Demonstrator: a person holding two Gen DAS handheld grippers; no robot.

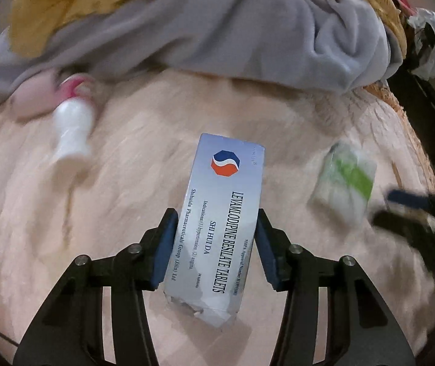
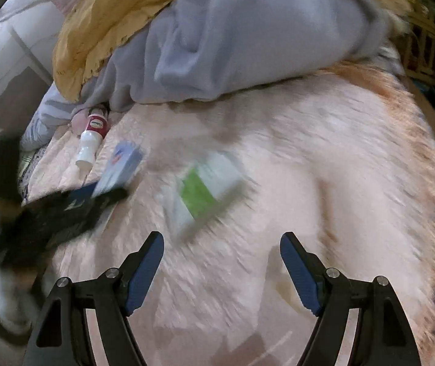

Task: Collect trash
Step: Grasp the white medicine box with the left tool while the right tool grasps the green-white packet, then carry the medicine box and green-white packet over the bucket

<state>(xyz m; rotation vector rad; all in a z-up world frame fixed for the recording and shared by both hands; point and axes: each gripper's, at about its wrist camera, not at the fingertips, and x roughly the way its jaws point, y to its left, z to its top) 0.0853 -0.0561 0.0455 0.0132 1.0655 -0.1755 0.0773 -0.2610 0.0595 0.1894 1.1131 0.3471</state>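
Between the left gripper's (image 1: 215,228) fingers (image 1: 165,244), the tablet box (image 1: 220,213) is clamped.

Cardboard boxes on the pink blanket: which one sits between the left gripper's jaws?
The silver-blue tablet box with the red-blue logo; the green-and-white box lies apart, ungripped.

Likely bedroom, pink bedspread (image 1: 125,213), rumpled blankets (image 1: 217,36)

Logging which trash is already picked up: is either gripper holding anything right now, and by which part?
The left gripper clamps the tablet box across its long sides, near the torn end. The right gripper is open, holding nothing.
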